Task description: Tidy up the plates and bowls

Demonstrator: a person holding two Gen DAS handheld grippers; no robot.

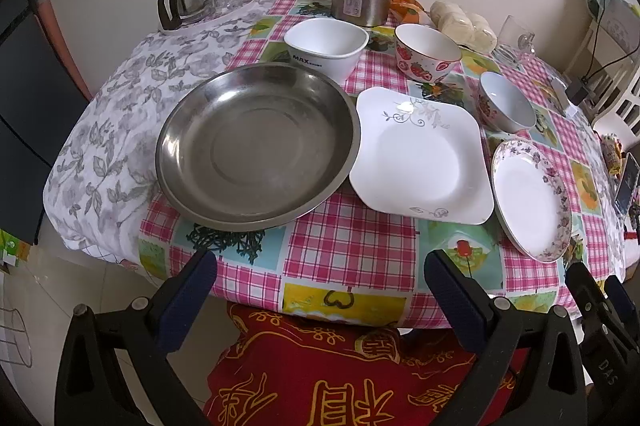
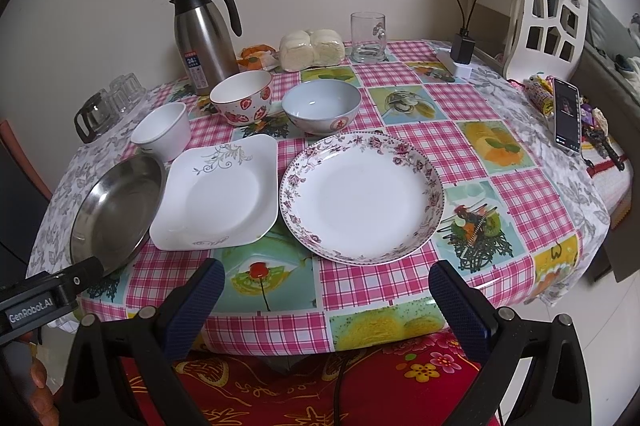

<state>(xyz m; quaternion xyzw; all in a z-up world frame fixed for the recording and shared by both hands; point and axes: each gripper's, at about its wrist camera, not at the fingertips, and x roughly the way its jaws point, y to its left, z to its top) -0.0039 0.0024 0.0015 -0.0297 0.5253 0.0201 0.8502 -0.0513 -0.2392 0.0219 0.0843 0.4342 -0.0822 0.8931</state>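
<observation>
Nothing is stacked yet. My left gripper (image 1: 316, 282) and right gripper (image 2: 326, 292) hover off the tabletop (image 2: 360, 290) edge, jaws wide, empty. Beside the square plate (image 2: 218, 196): steel dish (image 2: 116, 206) and floral plate (image 2: 362, 200); bowls (image 2: 241, 102) behind. Next I must pick one plate's rim.

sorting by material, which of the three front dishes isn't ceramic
The round steel dish at the left end of the front row. It is bare grey metal, while the square white plate and the floral-rimmed round plate beside it are white ceramic.
</observation>
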